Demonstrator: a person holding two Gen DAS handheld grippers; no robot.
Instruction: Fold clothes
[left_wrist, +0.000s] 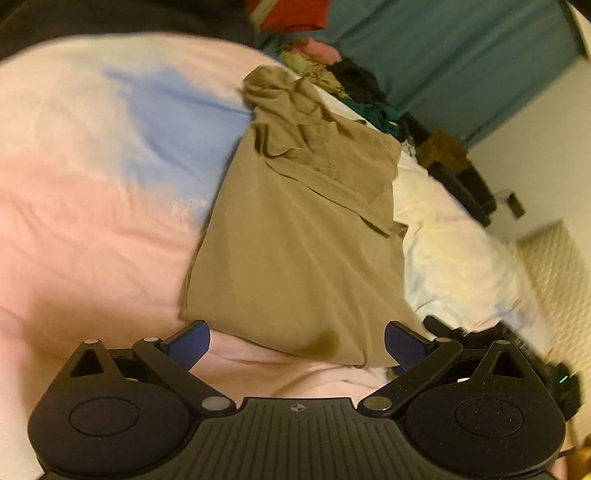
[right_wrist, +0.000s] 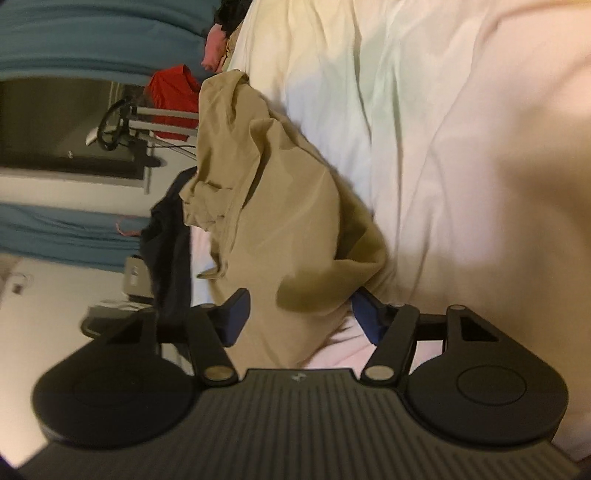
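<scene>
The left gripper (left_wrist: 297, 343) hangs with its jaws spread wide and empty, just short of the near hem of the tan garment (left_wrist: 295, 229). The right gripper (right_wrist: 299, 314) has its jaws partly apart around a fold of that hem, its pads not visibly pressing. The garment lies on the pastel bedsheet (left_wrist: 92, 192), its long axis running away towards a clothes pile (left_wrist: 354, 85). Bare sheet lies on both sides.
</scene>
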